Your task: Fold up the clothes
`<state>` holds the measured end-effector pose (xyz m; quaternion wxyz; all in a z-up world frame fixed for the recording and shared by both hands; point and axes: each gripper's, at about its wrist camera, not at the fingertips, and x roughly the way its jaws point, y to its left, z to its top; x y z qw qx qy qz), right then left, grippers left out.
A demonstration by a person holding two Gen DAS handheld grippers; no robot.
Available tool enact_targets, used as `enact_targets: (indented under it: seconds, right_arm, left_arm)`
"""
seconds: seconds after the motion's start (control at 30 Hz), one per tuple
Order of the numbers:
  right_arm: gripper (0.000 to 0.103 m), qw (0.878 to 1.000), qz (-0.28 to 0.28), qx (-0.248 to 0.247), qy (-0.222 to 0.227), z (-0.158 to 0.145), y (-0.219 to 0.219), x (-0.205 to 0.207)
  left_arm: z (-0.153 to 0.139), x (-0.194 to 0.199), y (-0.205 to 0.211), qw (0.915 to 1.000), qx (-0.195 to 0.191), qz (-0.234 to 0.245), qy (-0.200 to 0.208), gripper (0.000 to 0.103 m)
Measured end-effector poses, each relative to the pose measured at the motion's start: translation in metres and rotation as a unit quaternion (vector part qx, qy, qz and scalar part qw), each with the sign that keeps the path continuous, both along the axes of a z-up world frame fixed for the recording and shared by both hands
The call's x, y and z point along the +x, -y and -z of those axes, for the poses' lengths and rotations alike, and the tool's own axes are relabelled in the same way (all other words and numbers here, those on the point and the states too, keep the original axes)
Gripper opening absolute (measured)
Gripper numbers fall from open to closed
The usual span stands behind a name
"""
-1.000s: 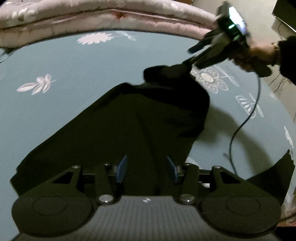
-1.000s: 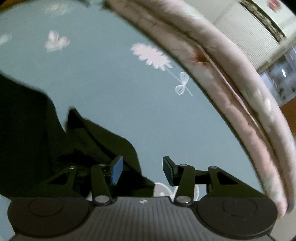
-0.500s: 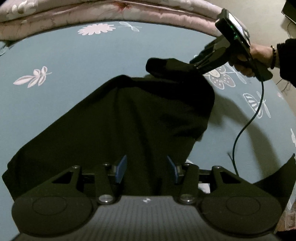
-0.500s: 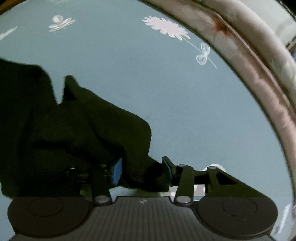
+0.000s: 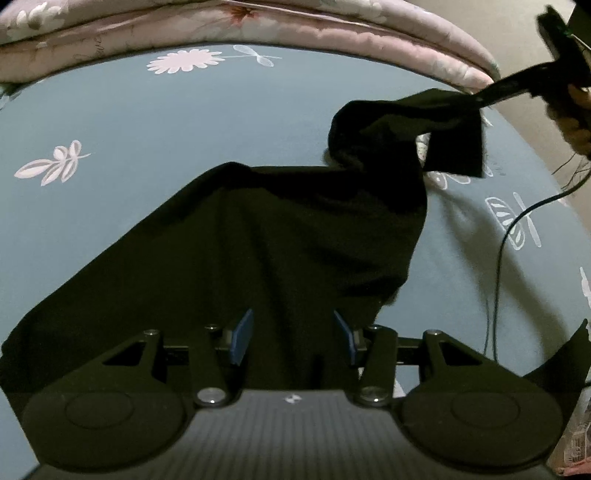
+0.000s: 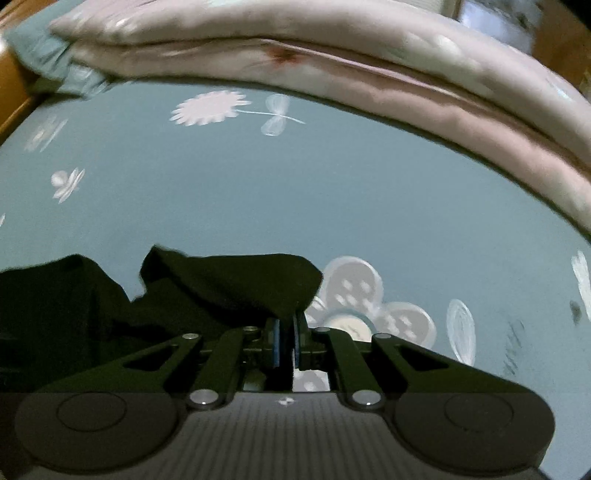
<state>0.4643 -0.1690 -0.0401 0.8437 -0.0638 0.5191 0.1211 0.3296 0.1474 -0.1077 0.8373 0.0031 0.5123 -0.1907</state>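
Left tool (image 5: 293, 341), from its own camera: jaws apart, parked over the near part of the black garment (image 5: 258, 258), pads off the cloth as far as you can see, nothing gripped. That garment lies spread on the bed sheet (image 5: 129, 122), teal with white flower prints. Top right, your right tool (image 5: 480, 98) has one corner of it pinched and lifted off the sheet, with a flap hanging below the grip. A person's hand (image 5: 576, 122) holds that tool, and a cable (image 5: 498, 266) trails down across the sheet. A folded pink quilt (image 5: 258, 26) runs along the far edge.

Right wrist view: right tool (image 6: 285, 341) is closing, blue pads nearly together with a thin fold of the black garment (image 6: 229, 280) between them. The picture is motion-blurred. Sheet, button-flower print (image 6: 354, 306) and pink quilt (image 6: 332, 74) sit beyond.

Handling, my read: light, limp, thin fabric. It sags and bunches wherever you leave it unsupported, so one pinch point drags it into a rope. Grab edges or corners, not mid-panel, and use the left tool on the near hem to keep the fold line straight. The bed is soft, so pressing down gives little backing.
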Motion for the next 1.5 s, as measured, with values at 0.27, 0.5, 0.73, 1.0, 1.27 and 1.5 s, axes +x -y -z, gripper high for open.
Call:
enact_targets:
  seconds: [0.27, 0.5, 0.73, 1.0, 1.27, 1.5]
  right_arm:
    - [0.009, 0.998, 0.053, -0.042, -0.019, -0.025, 0.051, -0.033]
    - [0.009, 0.996, 0.075, -0.048, -0.029, -0.028, 0.072, -0.055]
    - [0.009, 0.993, 0.057, -0.094, -0.042, -0.001, 0.072, -0.038]
    - [0.009, 0.990, 0.072, -0.114, -0.025, 0.009, 0.078, -0.001]
    - [0.017, 0.971, 0.008, -0.228, -0.073, 0.076, 0.054, 0.033]
    - [0.043, 0.948, -0.055, -0.313, -0.039, 0.069, 0.058, 0.006]
  left_arm:
    - [-0.003, 0.004, 0.022, 0.9999, 0.002, 0.016, 0.004, 0.048]
    - [-0.004, 0.007, 0.035, 0.9997, 0.008, 0.020, 0.009, 0.048]
    - [-0.003, 0.011, 0.041, 0.9995, 0.014, 0.027, 0.013, 0.048]
    - [0.008, 0.016, 0.037, 0.9996, 0.020, 0.019, 0.000, 0.048]
    - [0.014, 0.021, 0.035, 0.9992, 0.033, 0.022, -0.003, 0.048]
    - [0.005, 0.038, 0.028, 0.9961, 0.067, 0.038, 0.044, 0.048]
